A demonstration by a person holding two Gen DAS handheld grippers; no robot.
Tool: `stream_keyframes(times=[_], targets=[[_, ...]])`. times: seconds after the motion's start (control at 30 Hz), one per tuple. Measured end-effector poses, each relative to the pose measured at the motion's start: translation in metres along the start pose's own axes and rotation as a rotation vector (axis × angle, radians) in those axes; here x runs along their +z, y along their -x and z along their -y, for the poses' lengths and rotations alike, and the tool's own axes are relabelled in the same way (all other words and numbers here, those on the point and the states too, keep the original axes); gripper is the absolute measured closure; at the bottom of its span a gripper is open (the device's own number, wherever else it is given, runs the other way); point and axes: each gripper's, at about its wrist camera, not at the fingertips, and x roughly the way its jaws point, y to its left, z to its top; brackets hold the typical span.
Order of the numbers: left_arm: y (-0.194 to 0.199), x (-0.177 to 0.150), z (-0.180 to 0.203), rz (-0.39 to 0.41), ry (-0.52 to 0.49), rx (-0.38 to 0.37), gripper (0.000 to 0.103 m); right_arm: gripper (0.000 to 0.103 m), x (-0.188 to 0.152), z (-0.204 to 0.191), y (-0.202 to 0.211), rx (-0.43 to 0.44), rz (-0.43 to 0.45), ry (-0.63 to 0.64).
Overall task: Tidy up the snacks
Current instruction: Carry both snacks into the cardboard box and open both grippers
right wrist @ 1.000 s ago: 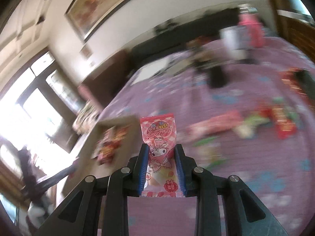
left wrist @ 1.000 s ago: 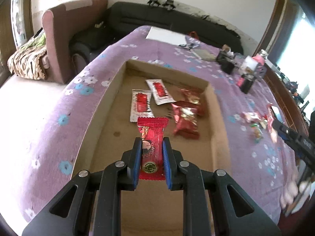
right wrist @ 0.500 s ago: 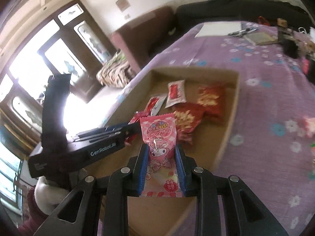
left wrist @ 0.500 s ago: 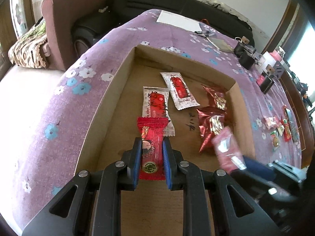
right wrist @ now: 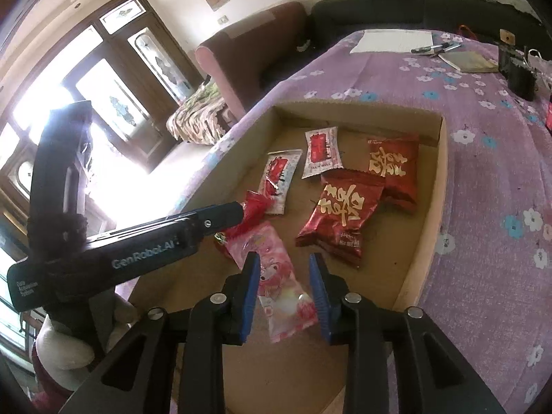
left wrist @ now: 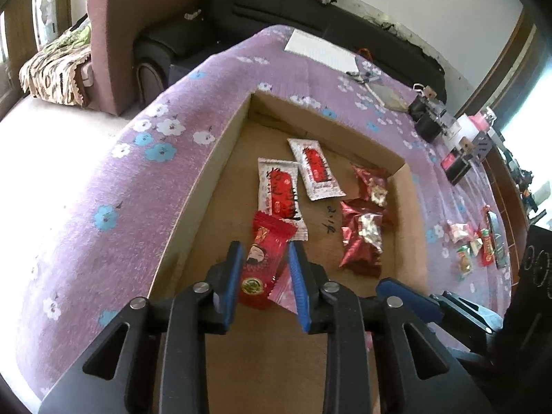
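Observation:
A shallow cardboard box (left wrist: 220, 158) (right wrist: 440, 172) lies on the purple flowered cloth. My left gripper (left wrist: 264, 276) is open over its near part, and a red candy packet (left wrist: 265, 258) lies loose between the jaws. My right gripper (right wrist: 283, 288) is open too, with a pink cartoon packet (right wrist: 276, 276) lying on the box floor between its jaws. The pink packet's edge (left wrist: 283, 291) shows under the red one. The box also holds two white-and-red sachets (left wrist: 279, 189) (right wrist: 321, 151) and two dark red bags (left wrist: 362, 234) (right wrist: 345, 210).
Several loose snacks (left wrist: 472, 241) lie on the cloth right of the box. Black boxes and bottles (left wrist: 445, 127) stand at the far right, with paper, pens and a notebook (right wrist: 469, 60) at the far end. A sofa (left wrist: 310, 7) and armchair (left wrist: 138, 27) stand behind.
Both grippers came down over the box and opened. The red packet dropped from my left gripper and the pink packet from my right, both now lying in the box.

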Motion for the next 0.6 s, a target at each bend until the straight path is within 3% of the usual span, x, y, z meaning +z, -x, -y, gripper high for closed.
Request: stream_keyframes(times=[0.33,0.6], targets=[[0.035,-0.014,0.032,0.045,-0.040,-0.044,0.078,0.065,-0.013,0.019,0.060,-0.014,0.106,-0.027],[0.039,-0.043,0.077,-0.010,-0.091,-0.149,0.077,0.064,-0.047,0.100,0.125,-0.126,0.191,-0.166]])
